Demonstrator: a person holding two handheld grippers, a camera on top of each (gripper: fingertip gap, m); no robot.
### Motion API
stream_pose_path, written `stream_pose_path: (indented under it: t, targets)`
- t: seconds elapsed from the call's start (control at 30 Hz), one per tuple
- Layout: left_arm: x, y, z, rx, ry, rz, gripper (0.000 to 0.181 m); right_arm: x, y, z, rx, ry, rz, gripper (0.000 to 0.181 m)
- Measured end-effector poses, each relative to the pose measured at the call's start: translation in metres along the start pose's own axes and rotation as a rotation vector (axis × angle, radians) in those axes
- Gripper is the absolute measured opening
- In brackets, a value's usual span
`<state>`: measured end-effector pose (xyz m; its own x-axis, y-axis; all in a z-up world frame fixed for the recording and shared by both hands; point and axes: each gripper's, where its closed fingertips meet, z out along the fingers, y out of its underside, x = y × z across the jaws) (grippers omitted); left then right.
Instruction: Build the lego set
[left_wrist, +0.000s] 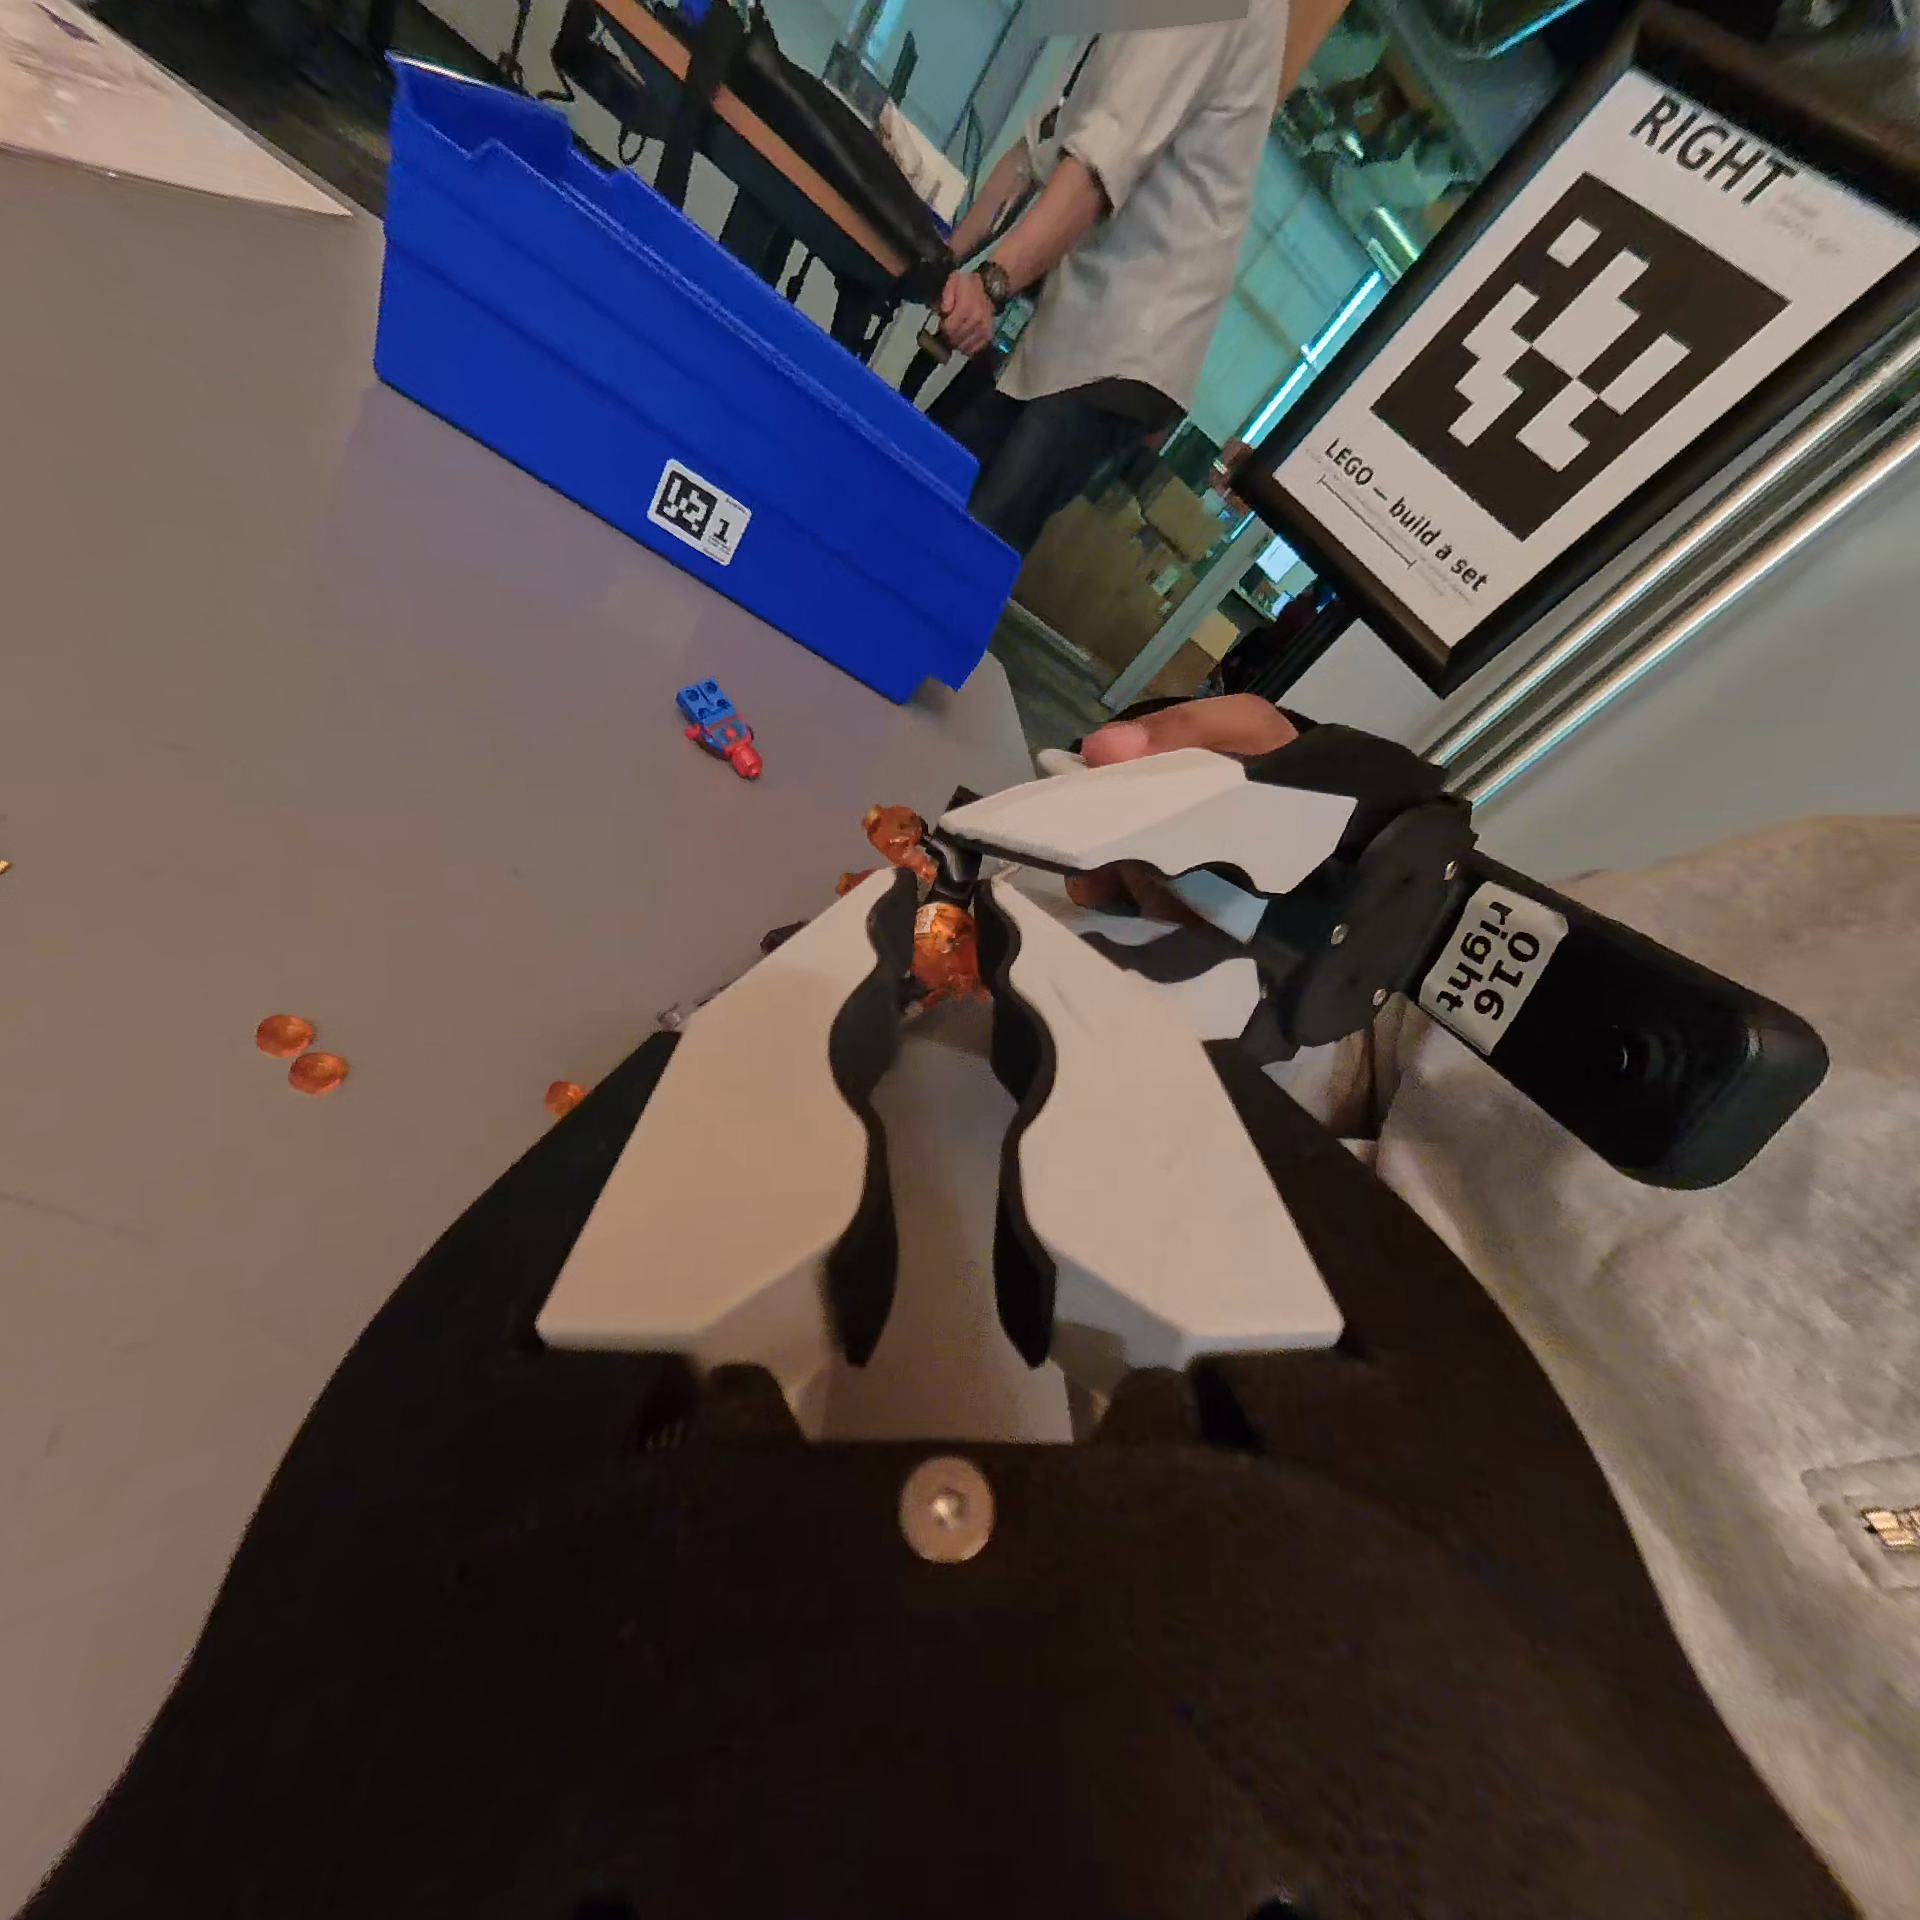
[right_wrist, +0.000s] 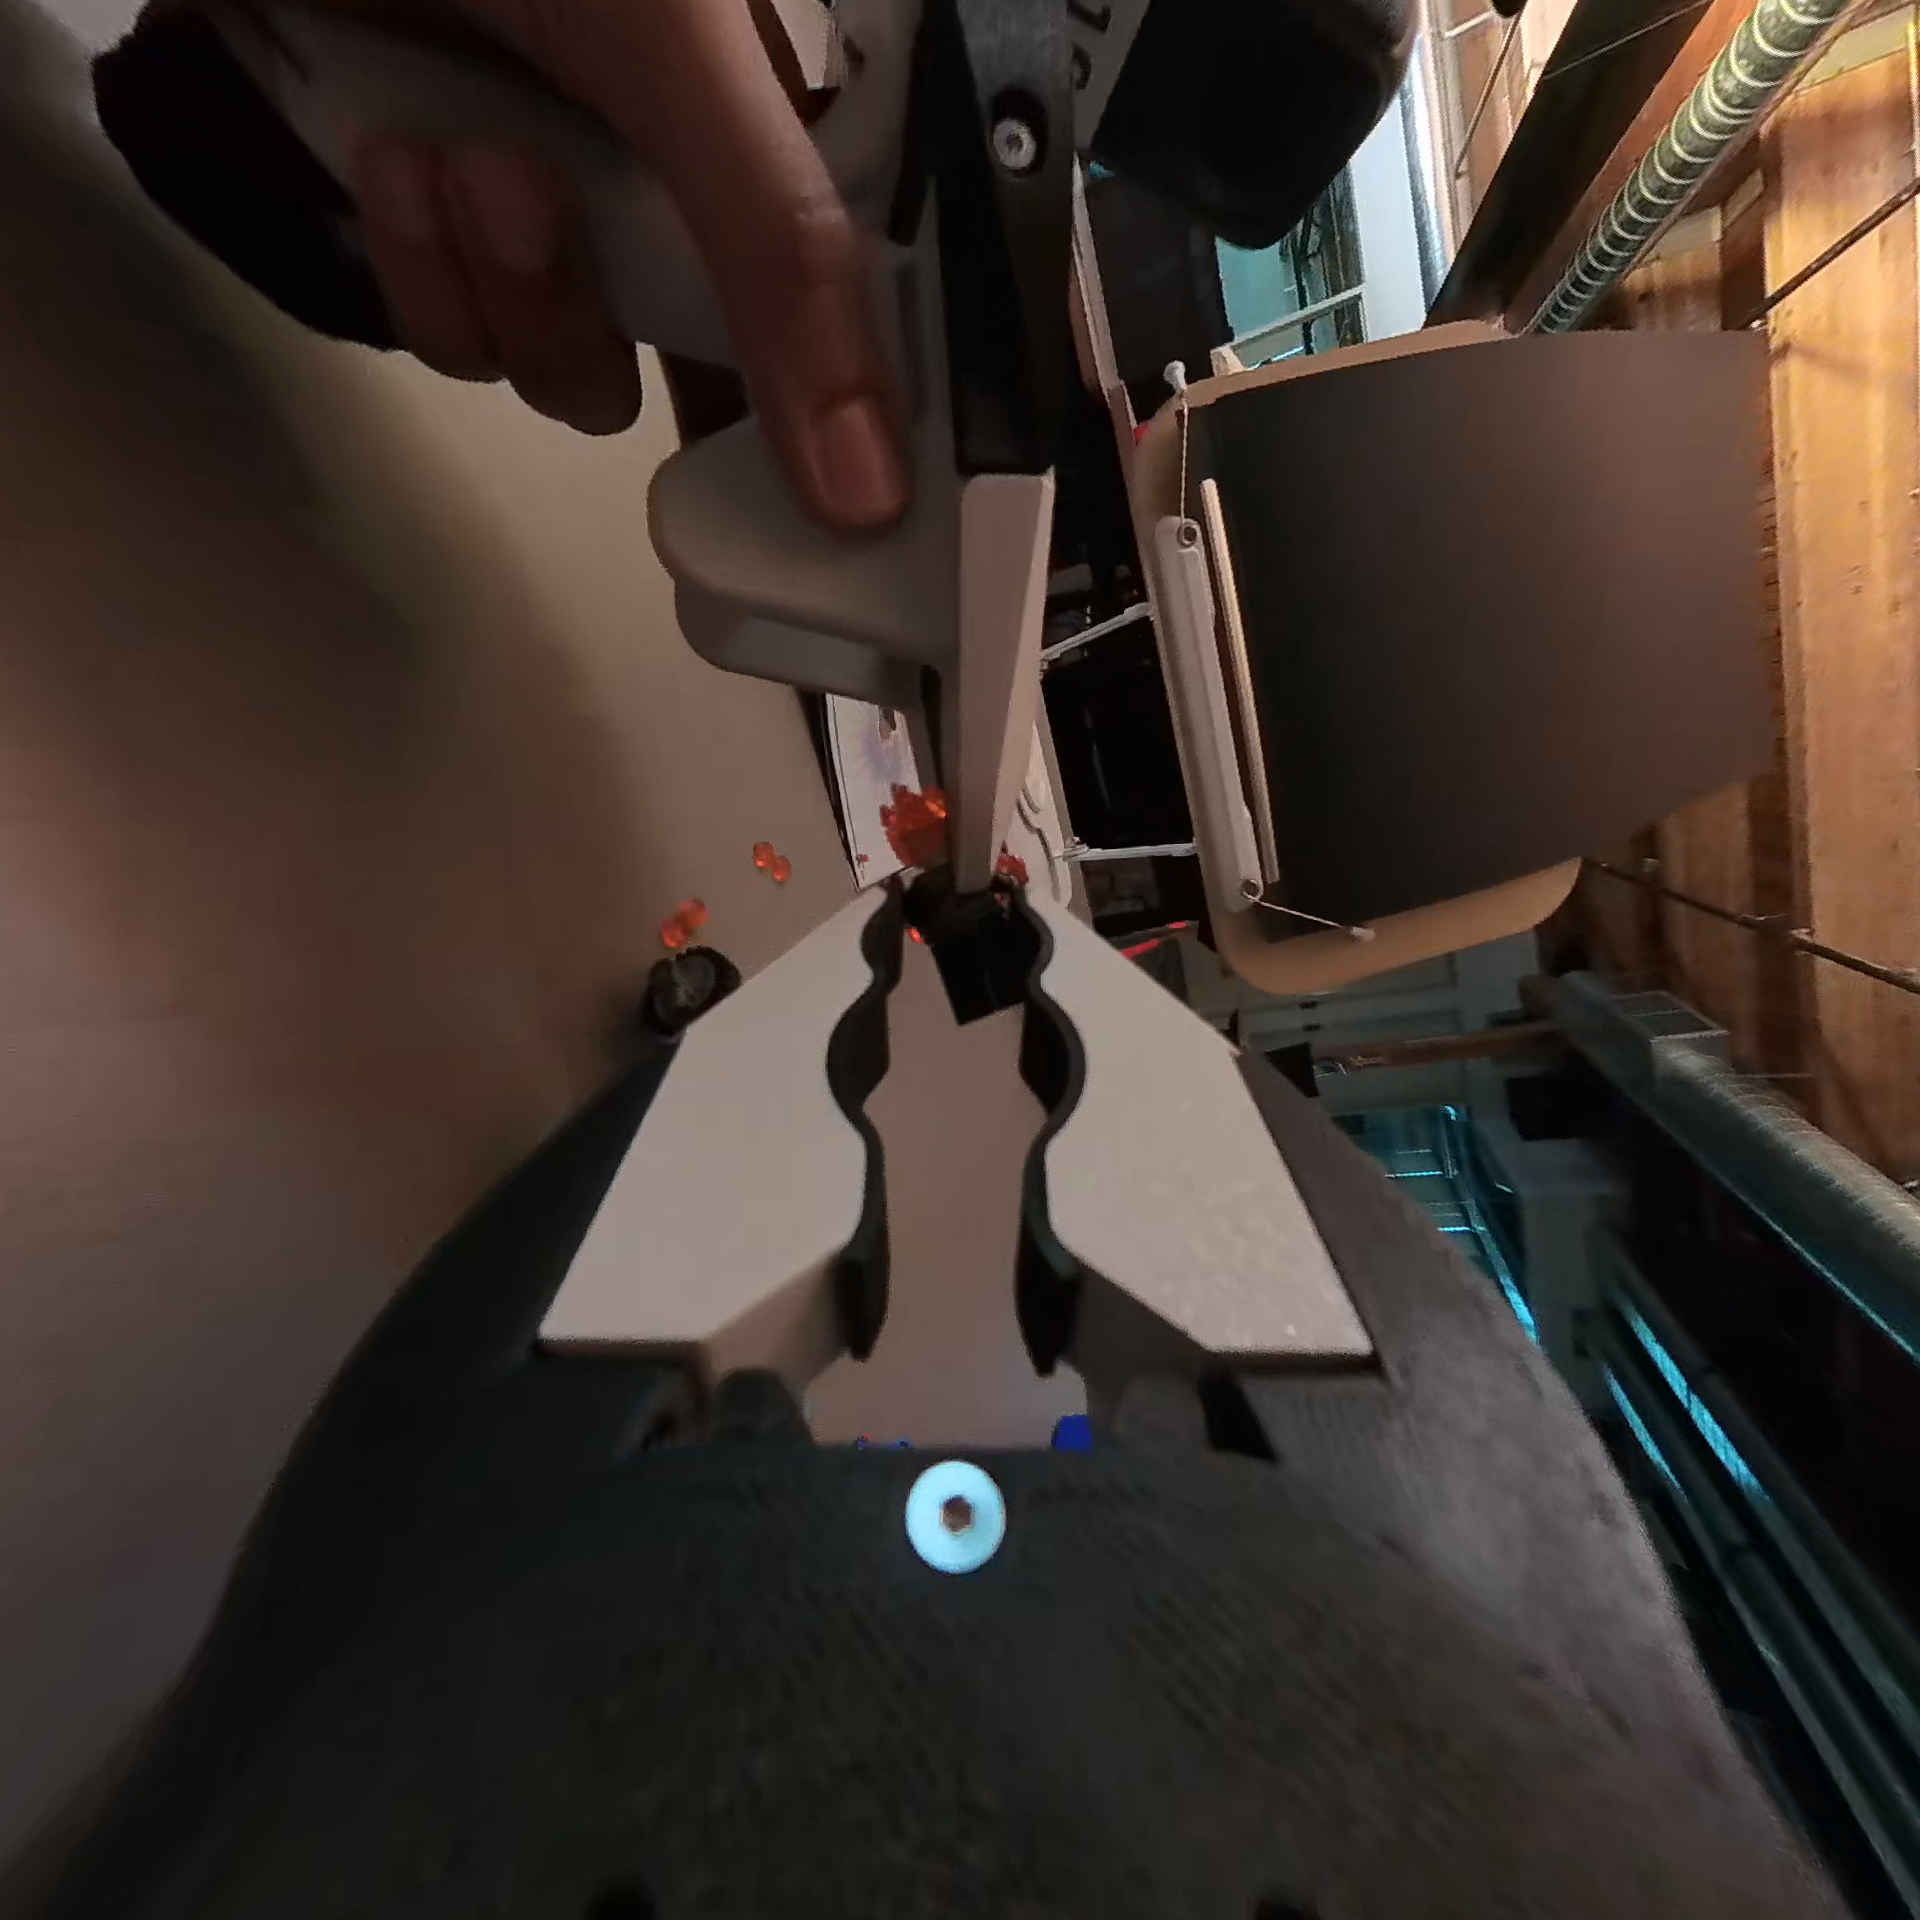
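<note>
Barely started I'd say: left gripper (left_wrist: 940, 935) pinches an orange flame piece (left_wrist: 943, 951), right gripper (right_wrist: 961, 935) clamps a black piece (right_wrist: 971, 971) against it, and loose orange studs (left_wrist: 301, 1051) plus a small blue-red build (left_wrist: 719, 725) lie near the blue bin (left_wrist: 582, 343).

The orange translucent piece (left_wrist: 943, 951) sits wedged between the left tongs (left_wrist: 943, 894), whose dark pads cover its sides, so its full shape cannot be told. A second orange cluster (left_wrist: 899, 836) beyond the tips is partly covered by the right tongs (left_wrist: 961, 847). In the right wrist view, the black piece (right_wrist: 971, 961) pinched at the right tongs' tips is dark and soft-edged; its form is unclear. A dark lump (right_wrist: 686, 987) on the counter (right_wrist: 312, 831) is too blurred to identify. The blue bin (left_wrist: 665, 395) hides its contents behind its wall. The small blue and red build (left_wrist: 719, 725) is too small for detail.
</note>
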<state>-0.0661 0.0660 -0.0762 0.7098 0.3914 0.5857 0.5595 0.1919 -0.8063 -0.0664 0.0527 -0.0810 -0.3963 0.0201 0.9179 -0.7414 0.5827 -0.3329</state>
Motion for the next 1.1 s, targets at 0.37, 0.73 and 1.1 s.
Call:
stream_pose_path:
  t: [0.37, 0.73, 1.1]
  targets:
    - [0.014, -0.008, 0.0, 0.045, 0.099, -0.011, 0.028, 0.008, 0.006, -0.001, -0.017, 0.013, 0.086, 0.017]
    - [0.037, -0.038, -0.021, 0.238, 0.285, -0.054, 0.034, 0.036, -0.037, -0.027, 0.42, -0.235, 0.865, 0.017]
    - [0.055, -0.056, -0.044, 0.36, 0.404, -0.031, 0.036, 0.003, -0.128, -0.052, 0.699, -0.318, 0.951, 0.017]
